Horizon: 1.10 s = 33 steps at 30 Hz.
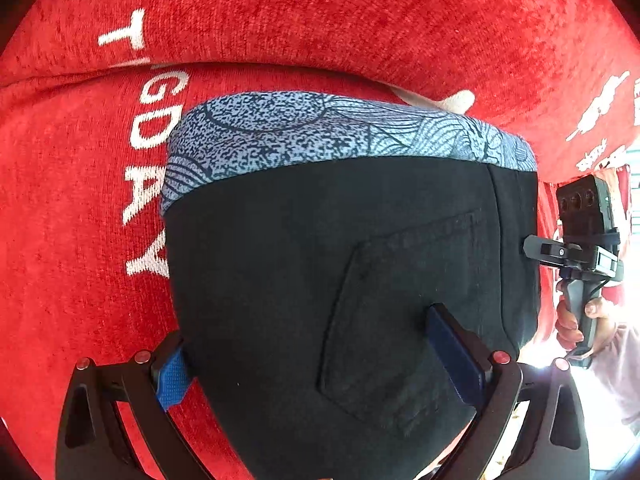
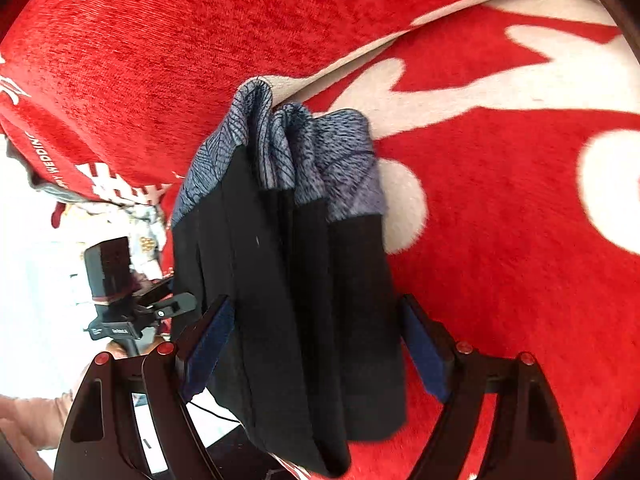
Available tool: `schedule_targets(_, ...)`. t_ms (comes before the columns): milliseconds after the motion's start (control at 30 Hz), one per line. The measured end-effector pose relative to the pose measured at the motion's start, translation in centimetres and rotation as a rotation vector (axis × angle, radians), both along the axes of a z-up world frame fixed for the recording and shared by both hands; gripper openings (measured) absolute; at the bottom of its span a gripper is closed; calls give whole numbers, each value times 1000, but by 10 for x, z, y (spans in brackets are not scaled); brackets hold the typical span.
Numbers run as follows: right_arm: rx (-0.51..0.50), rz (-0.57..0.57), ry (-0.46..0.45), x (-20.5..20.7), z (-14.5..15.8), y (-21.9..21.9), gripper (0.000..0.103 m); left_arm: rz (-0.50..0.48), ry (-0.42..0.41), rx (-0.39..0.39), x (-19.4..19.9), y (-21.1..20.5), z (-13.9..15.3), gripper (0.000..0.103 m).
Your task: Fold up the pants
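Note:
The black pants (image 1: 320, 264), with a blue patterned band (image 1: 320, 132) at the far end, lie folded on the red cover. My left gripper (image 1: 314, 368) stands open across them: one blue pad sits at their left edge, the other over the back pocket (image 1: 404, 320). In the right wrist view the same pants (image 2: 288, 304) show as a stack of layers between the wide-apart fingers of my right gripper (image 2: 316, 344), which is open, with the pads close beside the fabric. Each gripper shows at the pants' edge in the other's view, the right gripper (image 1: 534, 249) and the left gripper (image 2: 180, 304).
A red plush cover (image 1: 360, 20) with white lettering (image 1: 148, 184) and white shapes (image 2: 500, 88) spreads under and behind the pants, with a crease where seat meets back. A person's hand (image 1: 580, 320) holds the right gripper's handle. Bright room lies beyond the cover's side edge (image 2: 40, 280).

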State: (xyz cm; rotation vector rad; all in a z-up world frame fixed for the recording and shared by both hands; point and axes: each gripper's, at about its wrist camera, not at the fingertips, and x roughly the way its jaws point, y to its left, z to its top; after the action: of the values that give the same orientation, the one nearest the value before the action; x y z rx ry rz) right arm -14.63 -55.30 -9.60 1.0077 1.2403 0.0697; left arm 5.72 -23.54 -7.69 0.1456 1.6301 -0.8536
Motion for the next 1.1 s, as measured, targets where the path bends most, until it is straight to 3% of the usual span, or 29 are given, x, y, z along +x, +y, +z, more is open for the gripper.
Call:
schedule_targets(167, 11, -46, 26, 8, -2, -5, 81, 71, 14, 29, -3, -2, -5, 103)
schedule_targets(333, 27, -73, 21, 3, 7, -2, 56, 68, -42, -16, -15, -5, 19, 72)
schedule_targets(400, 31, -88, 2, 0, 16, 4, 53, 65, -52, -39, -18, 1, 31, 60)
schedule_targets(467, 46, -112, -19, -5, 26, 7, 51, 67, -45, -58, -17, 6, 39, 56)
schedule_targets(700, 104, -123, -49, -22, 58, 37, 49, 25, -89, -48, -34, 35, 85, 55)
schedule_targets(867, 152, -116, -51, -40, 66, 80, 49, 35, -89, 4, -63, 75, 95, 55)
schedule_targets(1033, 160, -88, -12, -51, 41, 125, 49, 62, -70, 113, -73, 111, 54, 59)
schedule_targets(1100, 149, -82, 14, -54, 25, 133, 49, 88, -73, 149, -75, 117, 35, 71)
